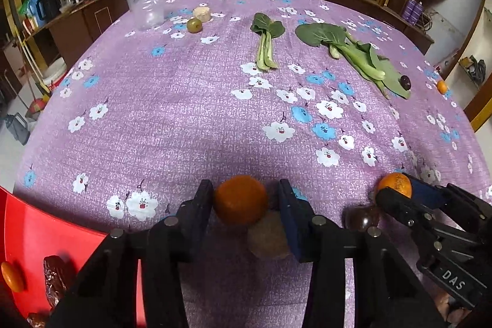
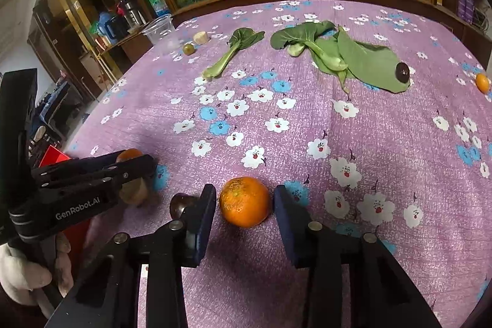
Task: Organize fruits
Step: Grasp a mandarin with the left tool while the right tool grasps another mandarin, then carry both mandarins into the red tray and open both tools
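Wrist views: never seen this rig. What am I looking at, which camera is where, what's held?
No robot here: a person holds a two-finger gripper in each hand, and each carries a fisheye camera looking along its fingers. The left wrist view shows the left gripper straddling an orange. The right wrist view shows the right gripper straddling a second orange. Neither looks clamped yet. On the flowered purple cloth lie bok choy leaves, a clear cup and a dark round fruit. A red tray sits at the left.

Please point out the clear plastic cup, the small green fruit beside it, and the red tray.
clear plastic cup (image 1: 147,5), left wrist view, middle of its wall
small green fruit (image 1: 194,25), left wrist view, its centre
red tray (image 1: 40,235), left wrist view, bare floor
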Motion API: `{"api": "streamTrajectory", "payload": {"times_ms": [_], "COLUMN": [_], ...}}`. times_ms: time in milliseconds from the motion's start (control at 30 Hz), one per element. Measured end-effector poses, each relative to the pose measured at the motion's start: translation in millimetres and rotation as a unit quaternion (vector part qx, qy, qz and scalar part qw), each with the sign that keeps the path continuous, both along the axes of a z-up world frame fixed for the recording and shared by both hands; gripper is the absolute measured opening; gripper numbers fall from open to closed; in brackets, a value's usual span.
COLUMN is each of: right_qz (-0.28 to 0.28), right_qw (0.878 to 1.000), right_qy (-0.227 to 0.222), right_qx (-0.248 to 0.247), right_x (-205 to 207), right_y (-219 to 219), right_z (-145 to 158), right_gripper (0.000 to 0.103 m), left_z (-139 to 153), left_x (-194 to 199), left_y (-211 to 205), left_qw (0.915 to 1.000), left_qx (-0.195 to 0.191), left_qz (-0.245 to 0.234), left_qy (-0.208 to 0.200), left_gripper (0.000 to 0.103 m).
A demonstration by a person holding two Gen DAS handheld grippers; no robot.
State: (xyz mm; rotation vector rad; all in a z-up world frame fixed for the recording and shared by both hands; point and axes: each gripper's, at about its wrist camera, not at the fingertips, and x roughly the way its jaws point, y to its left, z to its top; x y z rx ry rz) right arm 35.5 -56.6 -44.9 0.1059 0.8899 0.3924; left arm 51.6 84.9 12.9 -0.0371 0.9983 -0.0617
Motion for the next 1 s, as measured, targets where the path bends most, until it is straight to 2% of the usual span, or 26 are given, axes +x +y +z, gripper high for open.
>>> {"api": "streamTrajectory", "payload": {"times_ms": [67, 100, 133, 400, 700, 1000], "right_qz": [0.000, 0.000, 0.000, -0.004, -0.004, 0.011], "right_qw": [1.000, 1.000, 1.000, 1.000, 0.999, 0.998], "right_qy": [-0.005, -0.009, -0.011, -0.018, -0.040, -0.062], "right_qx": [-0.008, -0.015, -0.017, -0.018, -0.009, -0.002], "right_x": [-1, -2, -2, -13, -46, -83], "right_y": [2, 3, 4, 2, 3, 18], "right_z": [0, -1, 0, 8, 32, 53], "right_gripper": [0.042, 0.035, 0.035, 0.034, 0.034, 0.034], "left_z": [1, 1, 1, 11, 44, 77], "left_x": [-1, -2, -3, -21, -67, -117], "left_y": [-2, -2, -3, -1, 8, 12], "left_qw": [1.0000, 1.0000, 1.0000, 0.9995, 0.9972, 0.9939], "left_qx": [0.005, 0.005, 0.004, -0.025, -0.056, -0.051], "left_qz": [-0.004, -0.005, -0.009, -0.017, -0.014, -0.012], "left_qy": [-0.001, -0.001, 0.002, -0.008, -0.048, -0.097], "left_gripper": [0.040, 0.033, 0.032, 0.032, 0.032, 0.032]}}
